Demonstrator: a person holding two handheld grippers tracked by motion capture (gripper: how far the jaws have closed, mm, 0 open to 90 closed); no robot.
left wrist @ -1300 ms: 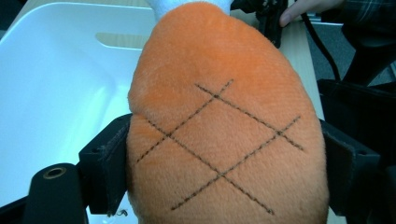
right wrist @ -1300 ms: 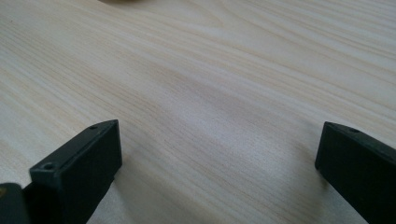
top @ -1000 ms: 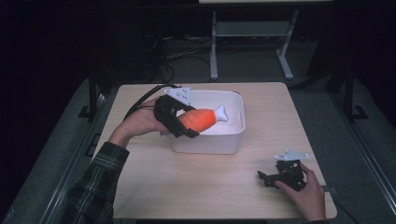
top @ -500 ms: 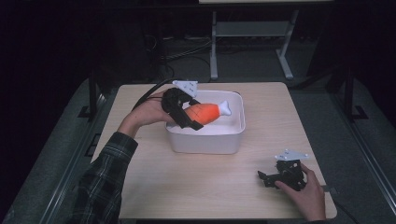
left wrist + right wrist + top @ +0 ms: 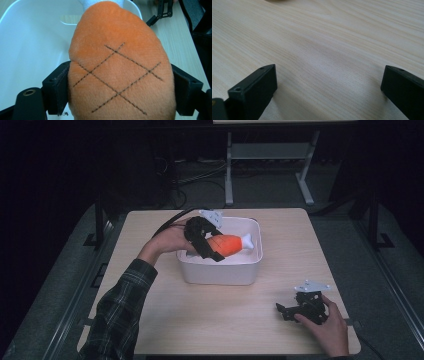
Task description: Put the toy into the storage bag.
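While we hold the orange plush drumstick with its white bone end (image 5: 231,244) over the white rectangular plastic tub (image 5: 220,270), the job of putting the toy into that tub looks to us mostly done but not finished: the carry is over, and the lowering and letting go are left. Our left gripper (image 5: 207,242) pinches the drumstick across its fat orange body, and in the left gripper view the two black jaws press into the plush on either side of the stitched diamond pattern (image 5: 117,75), with the tub's white floor (image 5: 30,45) below. From the high view the toy hangs inside the rim's outline with its bone end toward the far right corner; whether it touches the bottom we cannot tell. Our right gripper (image 5: 300,309) rests on the light wooden table (image 5: 150,320) near the front right corner, well apart from the tub, its jaws spread wide over bare wood (image 5: 329,57) and holding nothing. Compared with a second ago, our left hand (image 5: 167,242) has carried the drumstick from the tub's left edge farther over its middle, and the toy now sits a little deeper toward the back wall; the right gripper has not moved at all.
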